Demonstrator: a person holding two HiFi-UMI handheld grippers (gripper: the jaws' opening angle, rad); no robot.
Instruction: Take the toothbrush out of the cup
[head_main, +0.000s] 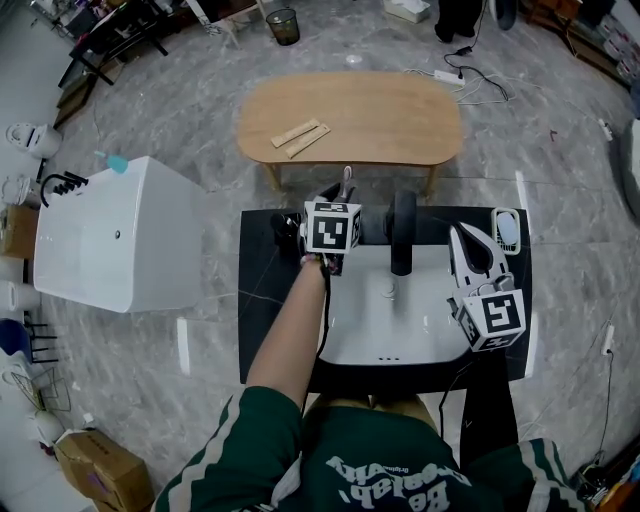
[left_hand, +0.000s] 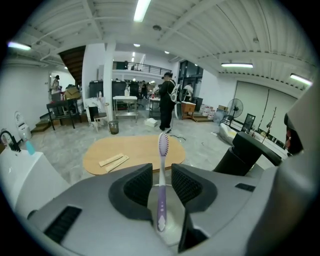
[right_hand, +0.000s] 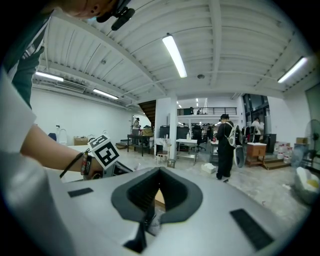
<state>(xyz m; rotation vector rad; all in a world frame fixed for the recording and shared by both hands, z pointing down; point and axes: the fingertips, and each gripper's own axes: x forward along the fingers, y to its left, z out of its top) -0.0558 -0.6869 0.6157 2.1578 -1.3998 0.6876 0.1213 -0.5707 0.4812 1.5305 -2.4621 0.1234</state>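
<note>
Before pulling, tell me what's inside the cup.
A purple toothbrush stands in the white cup, head up. The left gripper's jaws cover the rest of the cup's inside.

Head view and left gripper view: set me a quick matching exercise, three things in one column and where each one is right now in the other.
Things:
1. toothbrush
2. wooden strips
3. waste bin

Places:
A. on the floor beyond the oval table
B. upright between the parted jaws of the left hand-held gripper, pads not pressing on it
C. lying on the oval table

Pairs: 1-B, 2-C, 3-A
</note>
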